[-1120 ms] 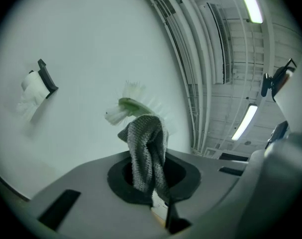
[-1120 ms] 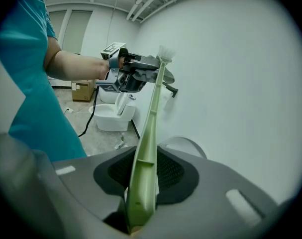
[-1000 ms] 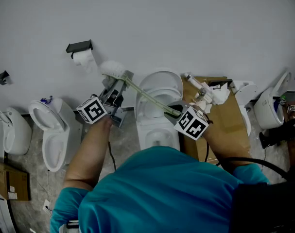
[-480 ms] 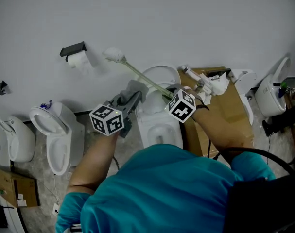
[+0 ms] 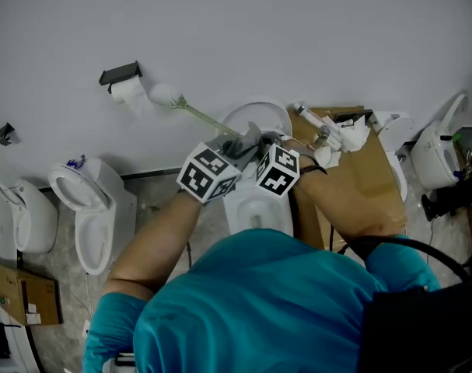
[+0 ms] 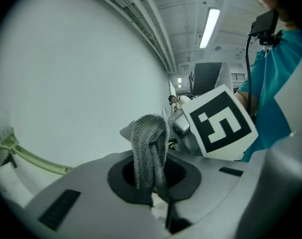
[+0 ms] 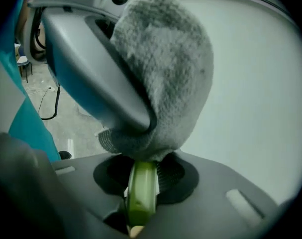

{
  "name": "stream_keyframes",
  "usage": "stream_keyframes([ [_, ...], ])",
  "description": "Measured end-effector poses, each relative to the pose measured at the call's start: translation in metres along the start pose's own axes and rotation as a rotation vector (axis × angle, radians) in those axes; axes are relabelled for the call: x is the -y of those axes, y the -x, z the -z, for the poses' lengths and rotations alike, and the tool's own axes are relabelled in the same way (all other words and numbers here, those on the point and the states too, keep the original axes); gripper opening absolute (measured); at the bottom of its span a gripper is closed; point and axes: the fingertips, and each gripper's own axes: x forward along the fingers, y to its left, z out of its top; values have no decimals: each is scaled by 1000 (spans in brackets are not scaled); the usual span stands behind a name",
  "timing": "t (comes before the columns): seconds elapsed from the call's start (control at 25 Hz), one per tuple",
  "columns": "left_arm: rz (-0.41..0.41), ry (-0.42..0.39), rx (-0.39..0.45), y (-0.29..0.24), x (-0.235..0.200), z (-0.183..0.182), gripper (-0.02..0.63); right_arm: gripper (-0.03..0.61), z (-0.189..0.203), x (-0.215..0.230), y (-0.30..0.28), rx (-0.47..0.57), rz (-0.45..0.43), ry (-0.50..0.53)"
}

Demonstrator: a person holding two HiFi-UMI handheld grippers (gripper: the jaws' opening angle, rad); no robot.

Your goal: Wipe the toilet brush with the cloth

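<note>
Your left gripper (image 6: 153, 203) is pinching the grey cloth (image 6: 150, 148). Your right gripper (image 7: 141, 208) clamps the green toilet brush (image 5: 195, 115) handle, and the cloth seems draped right over it.

Seen from above, the left claw (image 5: 243, 140) and right claw (image 5: 264, 142) sit side by side, over the middle toilet (image 5: 249, 212). The toilet brush (image 5: 197, 116) sits between the right claw's jaws and slants up and left, its head ending just beside the paper roll (image 5: 128, 92) on the wall (image 5: 298, 37). The cloth (image 5: 249, 134), pinched in the left claw, drapes over the handle just ahead of the right claw. To the left stand the left toilet (image 5: 84, 216) and, further out, the far-left toilet (image 5: 26, 216). A cardboard box (image 5: 360, 185) stands just right of the middle toilet, with the far-right toilet (image 5: 434, 158) beyond it.
</note>
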Motion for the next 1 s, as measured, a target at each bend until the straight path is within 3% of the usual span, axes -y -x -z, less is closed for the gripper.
stream_keyframes([
  [0.24, -55, -40, -79, -4, -10, 17, 21, 100, -14, -3, 9, 45, 0, 15],
  [1.0, -184, -94, -114, 13, -42, 20, 21, 100, -13, -6, 13, 78, -14, 15],
])
